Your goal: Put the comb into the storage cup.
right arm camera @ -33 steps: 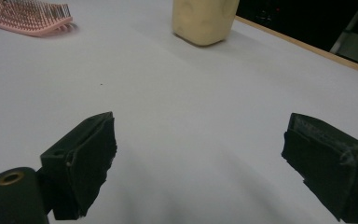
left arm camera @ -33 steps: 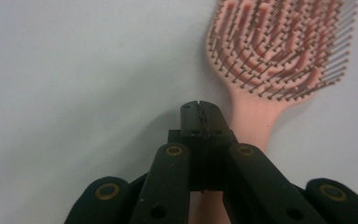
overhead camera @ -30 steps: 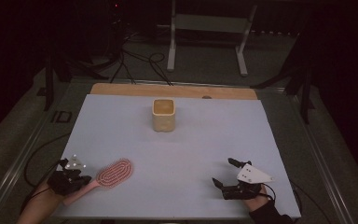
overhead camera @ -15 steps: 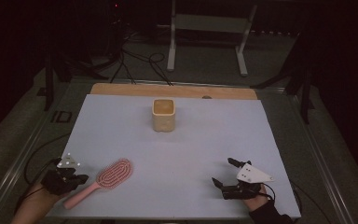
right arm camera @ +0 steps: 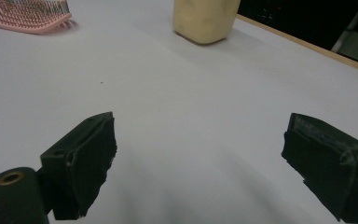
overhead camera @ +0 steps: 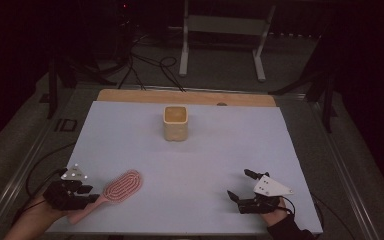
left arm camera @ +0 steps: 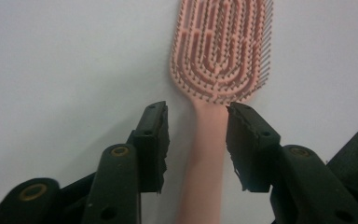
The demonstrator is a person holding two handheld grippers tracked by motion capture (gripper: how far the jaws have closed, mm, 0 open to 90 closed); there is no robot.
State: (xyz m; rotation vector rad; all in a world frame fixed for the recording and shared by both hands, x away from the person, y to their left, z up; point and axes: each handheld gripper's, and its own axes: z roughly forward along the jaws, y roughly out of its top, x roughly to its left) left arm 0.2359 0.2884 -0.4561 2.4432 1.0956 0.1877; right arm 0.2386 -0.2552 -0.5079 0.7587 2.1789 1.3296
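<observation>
The hairbrush (overhead camera: 121, 187) lies on the table (overhead camera: 220, 150) at its near left. The cup (overhead camera: 175, 122) stands behind it, mid-table toward the far edge.

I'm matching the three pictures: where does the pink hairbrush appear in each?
High view: hairbrush at lower left, handle by the left gripper.
Left gripper view: centre, handle between the open jaws.
Right gripper view: top left corner.
Shared landmark: the beige cup.

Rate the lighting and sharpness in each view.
High view: dim, surroundings nearly black, hairbrush and cup soft. Left gripper view: bright, brush bristles sharp, jaws slightly blurred. Right gripper view: even light, near jaws soft, faint shadows on the mat.
</observation>
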